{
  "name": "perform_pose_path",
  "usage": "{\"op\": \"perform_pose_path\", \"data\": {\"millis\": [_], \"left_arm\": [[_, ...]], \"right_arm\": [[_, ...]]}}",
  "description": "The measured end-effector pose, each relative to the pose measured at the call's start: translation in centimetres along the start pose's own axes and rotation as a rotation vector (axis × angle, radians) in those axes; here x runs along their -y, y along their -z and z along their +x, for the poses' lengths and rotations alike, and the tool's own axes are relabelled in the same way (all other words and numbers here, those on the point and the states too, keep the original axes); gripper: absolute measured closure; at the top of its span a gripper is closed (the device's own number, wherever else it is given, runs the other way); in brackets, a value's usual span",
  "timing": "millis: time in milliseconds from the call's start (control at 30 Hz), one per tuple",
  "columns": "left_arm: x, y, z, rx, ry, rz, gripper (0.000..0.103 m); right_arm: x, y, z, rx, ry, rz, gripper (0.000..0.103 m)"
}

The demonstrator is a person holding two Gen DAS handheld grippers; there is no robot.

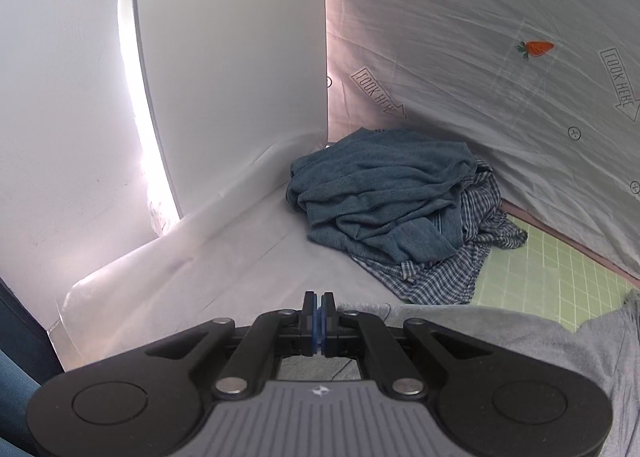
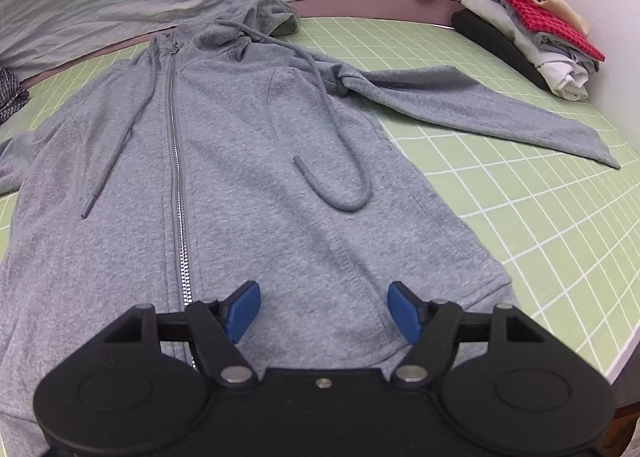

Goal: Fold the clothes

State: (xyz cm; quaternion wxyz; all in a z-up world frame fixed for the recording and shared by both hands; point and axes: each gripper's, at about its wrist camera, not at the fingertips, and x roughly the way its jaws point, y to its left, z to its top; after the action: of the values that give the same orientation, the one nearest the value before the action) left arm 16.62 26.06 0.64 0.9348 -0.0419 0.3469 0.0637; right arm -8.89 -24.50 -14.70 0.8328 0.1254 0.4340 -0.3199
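Note:
A grey zip hoodie (image 2: 248, 161) lies face up on the green grid mat (image 2: 520, 197), zipper closed, hood (image 2: 260, 17) at the far end and one sleeve (image 2: 480, 105) stretched out to the right. My right gripper (image 2: 324, 309) hovers open over the hoodie's lower front, to the right of the zipper, with nothing between its blue pads. My left gripper (image 1: 318, 309) is shut with its pads pressed together and no cloth visibly between them. It sits above the hoodie's edge (image 1: 540, 341) and points toward a heap of unfolded clothes (image 1: 384, 193).
The heap is a teal garment over a blue plaid shirt (image 1: 452, 269) in the corner by a white panel (image 1: 224, 57). A stack of folded clothes (image 2: 532, 37) sits at the mat's far right. A printed white sheet (image 1: 480, 37) hangs behind.

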Motion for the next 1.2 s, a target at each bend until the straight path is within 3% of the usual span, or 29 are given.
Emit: {"op": "perform_pose_path", "data": {"millis": [133, 267, 433, 700, 867, 1000, 1067, 1200], "left_arm": [[1.1, -0.7, -1.4, 0.039, 0.000, 0.044, 0.102], [0.5, -1.4, -1.2, 0.039, -0.023, 0.009, 0.103], [-1.1, -2.0, 0.5, 0.029, -0.124, -0.014, 0.103], [-3.9, -0.6, 5.9, -0.100, -0.304, -0.060, 0.103], [-5.2, 1.1, 7.9, -0.192, -0.324, -0.067, 0.103], [-4.1, 3.6, 9.6, -0.275, -0.258, -0.060, 0.094], [-3.9, 5.0, 10.3, -0.319, -0.228, -0.107, 0.076], [-3.9, 7.9, 11.1, -0.357, -0.225, -0.178, 0.057]], "right_arm": [[-0.1, 0.0, 0.1, 0.001, 0.004, 0.023, 0.029], [0.1, 0.0, 0.3, 0.004, 0.000, 0.044, 0.027], [0.3, 0.1, 0.4, 0.006, -0.008, 0.049, 0.026], [0.7, 0.0, 0.7, -0.002, -0.023, 0.062, 0.024], [0.6, -0.1, 0.9, -0.004, -0.022, 0.072, 0.021], [0.5, -0.1, 1.0, -0.003, -0.018, 0.081, 0.018], [0.5, -0.1, 1.0, -0.001, -0.016, 0.085, 0.017], [0.5, -0.1, 1.1, 0.001, -0.013, 0.091, 0.016]]}}
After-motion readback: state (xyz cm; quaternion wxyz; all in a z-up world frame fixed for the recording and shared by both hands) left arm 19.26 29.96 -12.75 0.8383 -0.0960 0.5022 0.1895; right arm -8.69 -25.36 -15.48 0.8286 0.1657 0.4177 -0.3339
